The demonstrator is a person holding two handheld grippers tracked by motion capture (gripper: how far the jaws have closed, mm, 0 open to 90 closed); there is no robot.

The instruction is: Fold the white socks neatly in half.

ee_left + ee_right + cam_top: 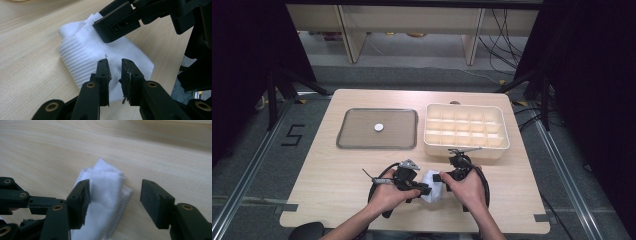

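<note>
A folded white ribbed cloth (432, 183) lies on the wooden table near its front edge, between my two hands. My left gripper (424, 190) reaches it from the left. In the left gripper view its jaws stand narrow, and the left gripper (115, 68) is shut on a fold of the cloth (82, 47). My right gripper (440, 178) comes in from the right. In the right gripper view the right gripper (115, 195) is open wide, with the cloth (106, 183) lying between its jaws, against the left one and apart from the right one.
A shallow grey tray (347, 136) with a small white disc (378, 127) sits at the back left. A cream box (464, 151) divided into several compartments stands at the back right, just beyond the right gripper. Bare wood lies left of my hands.
</note>
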